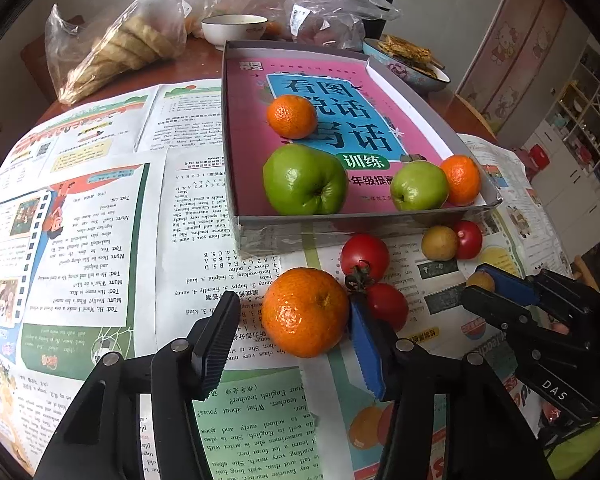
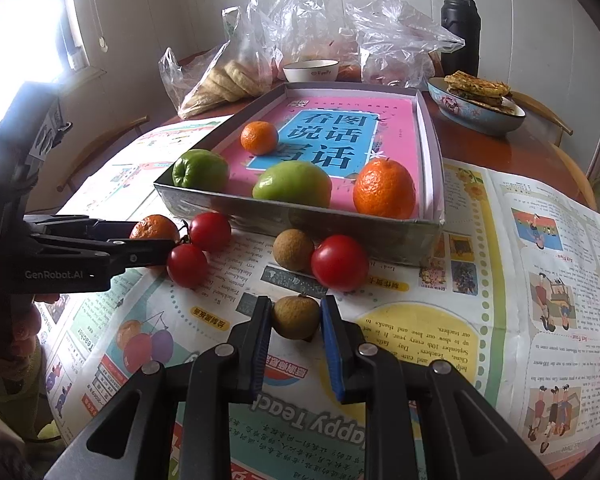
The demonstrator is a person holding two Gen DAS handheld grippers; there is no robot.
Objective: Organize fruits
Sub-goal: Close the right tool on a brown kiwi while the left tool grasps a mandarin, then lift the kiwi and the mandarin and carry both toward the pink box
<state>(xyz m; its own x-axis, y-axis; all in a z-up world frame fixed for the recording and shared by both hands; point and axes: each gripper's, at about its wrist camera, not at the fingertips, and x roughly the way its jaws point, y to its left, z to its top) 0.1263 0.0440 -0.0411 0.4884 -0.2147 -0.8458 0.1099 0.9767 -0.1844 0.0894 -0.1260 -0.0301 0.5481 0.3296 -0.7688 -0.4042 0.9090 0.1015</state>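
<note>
Newspapered table (image 2: 480,320); box (image 2: 300,216) holds oranges, green fruits; right gripper (image 2: 296,316) clamps longan (image 2: 296,318); left gripper (image 1: 296,320) straddles orange (image 1: 305,312).

- The left gripper (image 1: 296,320) pointed steeply down at the newspaper (image 1: 100,240), jaws parted around a mandarin (image 1: 305,312).
- The right gripper (image 2: 296,316) pointed down at the same newspaper, to the right of the left gripper, pads pressed on a longan (image 2: 296,317).
</note>
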